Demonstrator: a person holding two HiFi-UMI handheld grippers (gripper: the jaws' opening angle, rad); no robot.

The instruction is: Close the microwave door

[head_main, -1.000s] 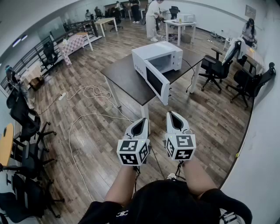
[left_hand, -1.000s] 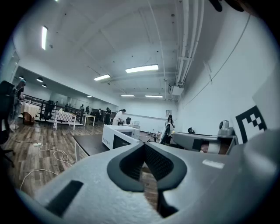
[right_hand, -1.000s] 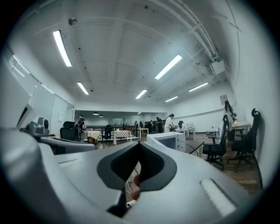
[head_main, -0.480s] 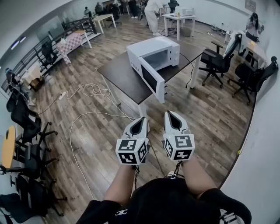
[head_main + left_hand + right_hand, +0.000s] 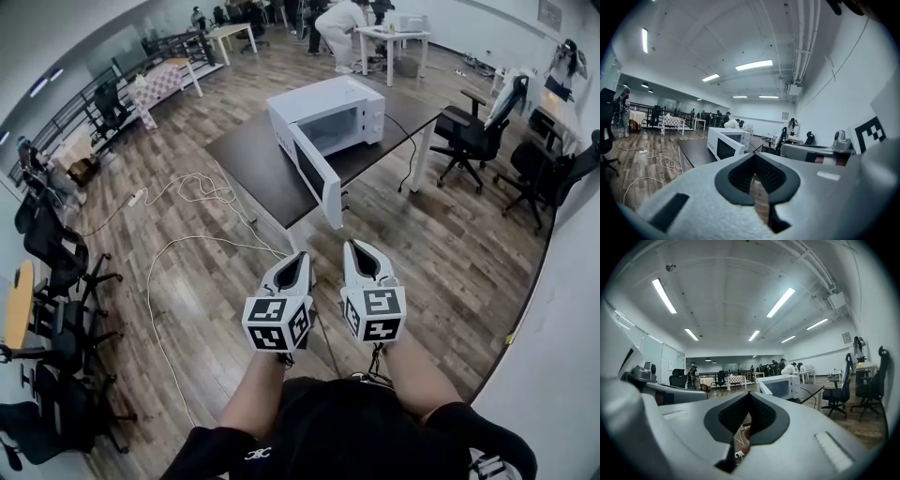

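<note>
Microwave [image 5: 328,114] sits on the dark desk [image 5: 248,155], well ahead of both tools. Its door [image 5: 317,183] stands swung open and juts past the desk's near edge, so the cavity is exposed.

Left tool [image 5: 305,257] and right tool [image 5: 353,246] are side by side over the wood floor [image 5: 441,253], apart from the desk and pointing toward the microwave.

Left tool: jaws closed tip to tip, nothing between them. Right tool: jaws closed together, empty.

White cables [image 5: 183,199] lie on the floor left of the desk.
</note>
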